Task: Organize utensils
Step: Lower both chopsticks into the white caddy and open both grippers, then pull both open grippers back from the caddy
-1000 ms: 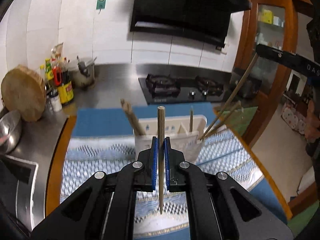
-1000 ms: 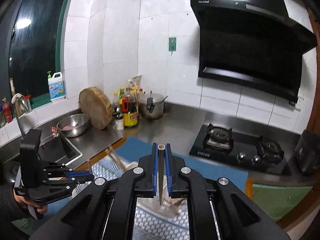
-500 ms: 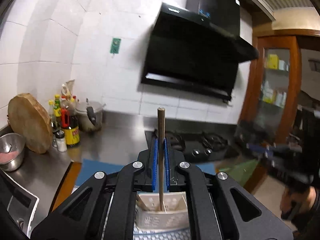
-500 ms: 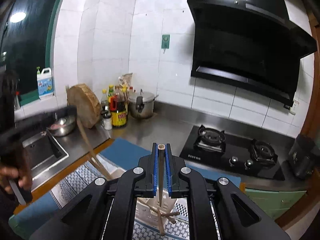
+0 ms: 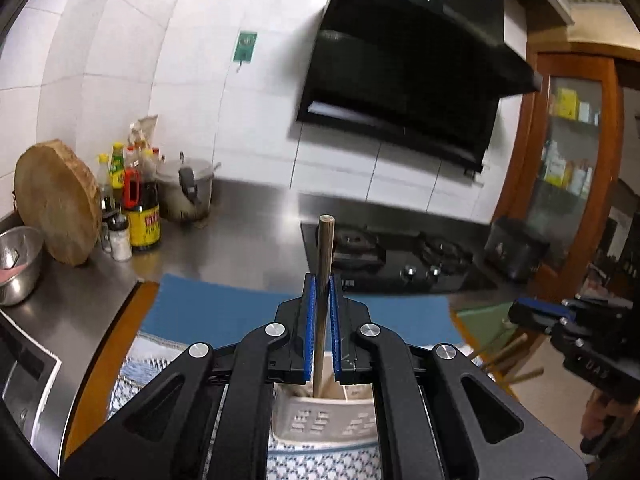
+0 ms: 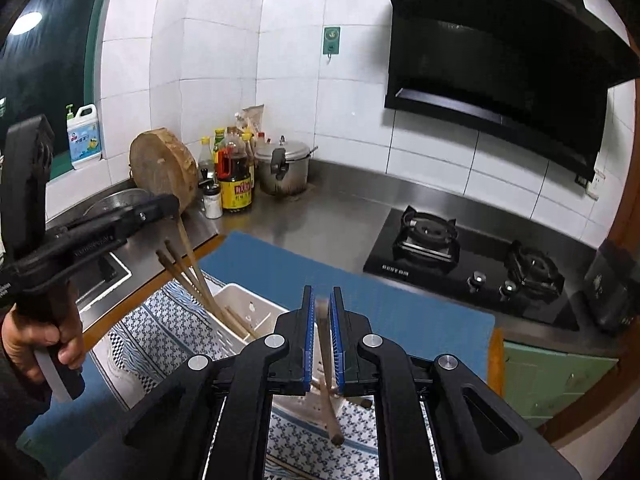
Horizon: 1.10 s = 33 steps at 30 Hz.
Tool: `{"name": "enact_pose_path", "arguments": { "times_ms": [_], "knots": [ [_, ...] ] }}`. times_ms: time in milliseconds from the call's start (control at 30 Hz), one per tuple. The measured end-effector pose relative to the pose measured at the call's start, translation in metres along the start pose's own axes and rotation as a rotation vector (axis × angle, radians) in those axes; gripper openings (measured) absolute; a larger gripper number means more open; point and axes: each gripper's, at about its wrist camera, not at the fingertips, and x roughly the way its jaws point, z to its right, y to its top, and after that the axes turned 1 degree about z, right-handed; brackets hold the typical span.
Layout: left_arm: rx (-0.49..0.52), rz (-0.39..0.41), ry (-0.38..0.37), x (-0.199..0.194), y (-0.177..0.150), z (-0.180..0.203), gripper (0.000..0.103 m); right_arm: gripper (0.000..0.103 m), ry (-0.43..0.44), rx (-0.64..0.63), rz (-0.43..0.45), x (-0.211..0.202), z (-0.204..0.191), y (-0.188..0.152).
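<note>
A: What do I have on my left wrist view?

B: My left gripper is clamped tight on a wooden chopstick. Its long axis runs straight up the picture between the blue pads, blunt end uppermost over the stove, lower end down at the white utensil holder on the patterned mat. My right gripper shows at the right edge, blurred, with chopstick ends poking out below it.

A: And the right wrist view?

B: The right gripper has just been opening; a second chopstick stands between the pads with a gap on each side, so I read it as loose. It tilts, top near the fingertips, bottom slanting lower right onto the mat. At left, my left hand holds the left gripper, whose chopstick slants down right into the utensil holder, beside other chopsticks leaning there.
</note>
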Motion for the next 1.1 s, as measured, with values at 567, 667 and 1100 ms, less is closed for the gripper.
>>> {"name": "enact_pose_path", "arguments": {
  "times_ms": [567,667,1100],
  "knots": [
    [0.074,-0.018,0.042,-0.044,-0.019,0.006,0.062,0.08,-0.056,0.016,0.06,-0.042,-0.005,-0.036],
    [0.083,-0.029,0.046,-0.055,-0.028,0.008,0.071,0.087,-0.065,0.012,0.064,-0.052,-0.011,-0.05],
    [0.116,-0.165,0.067,-0.078,-0.094,0.011,0.089,0.095,-0.064,0.042,-0.022,-0.057,-0.029,-0.114]
  ]
}}
